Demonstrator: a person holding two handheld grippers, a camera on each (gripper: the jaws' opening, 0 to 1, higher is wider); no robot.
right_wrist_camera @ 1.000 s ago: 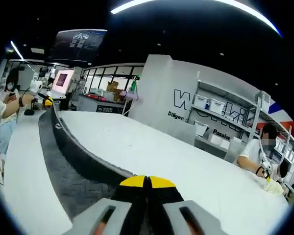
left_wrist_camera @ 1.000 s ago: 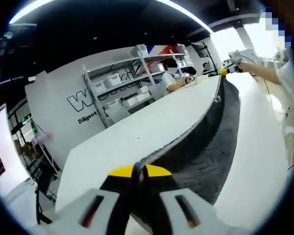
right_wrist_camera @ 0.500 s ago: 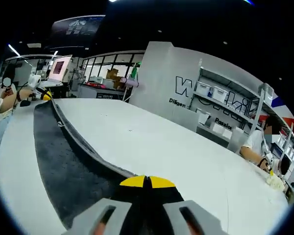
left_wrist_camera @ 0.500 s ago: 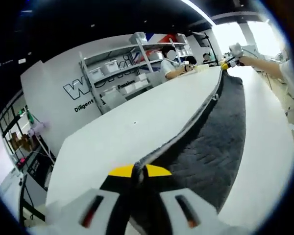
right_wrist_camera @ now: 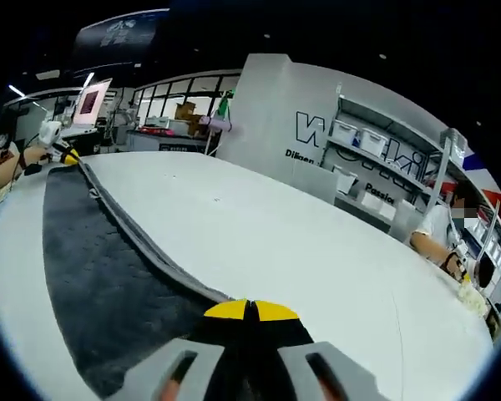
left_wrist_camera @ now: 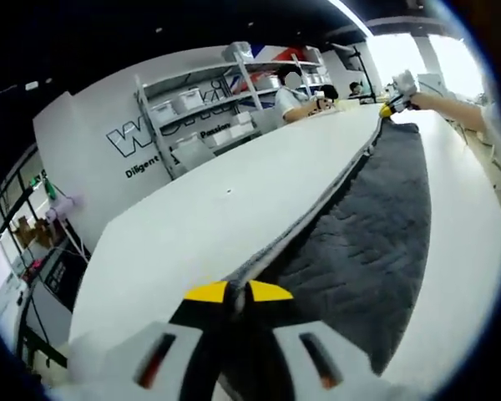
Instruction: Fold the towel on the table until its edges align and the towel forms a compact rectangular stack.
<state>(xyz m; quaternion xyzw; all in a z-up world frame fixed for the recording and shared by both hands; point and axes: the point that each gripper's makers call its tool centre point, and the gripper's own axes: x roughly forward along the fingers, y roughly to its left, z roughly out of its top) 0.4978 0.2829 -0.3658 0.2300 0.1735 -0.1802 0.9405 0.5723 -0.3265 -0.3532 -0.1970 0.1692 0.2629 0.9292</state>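
A dark grey towel [left_wrist_camera: 367, 225] with a pale edge band is stretched along the white table [left_wrist_camera: 200, 225]. My left gripper [left_wrist_camera: 238, 294] is shut on one corner of it, its yellow tips pinched together over the cloth. My right gripper [right_wrist_camera: 250, 311] is shut on the opposite corner of the towel [right_wrist_camera: 92, 267]. From the left gripper view the right gripper [left_wrist_camera: 392, 104] is small at the far end, held by a hand. From the right gripper view the left gripper [right_wrist_camera: 65, 154] sits at the far end of the towel's edge.
White shelving with bins [left_wrist_camera: 209, 109] stands behind the table against a grey wall with lettering. A seated person [right_wrist_camera: 441, 238] works at the table's far side. A screen and desks [right_wrist_camera: 90, 104] lie beyond the other end.
Both grippers have come lower toward the table, and the towel now lies flatter and wider on the surface. Both stay shut on their corners.
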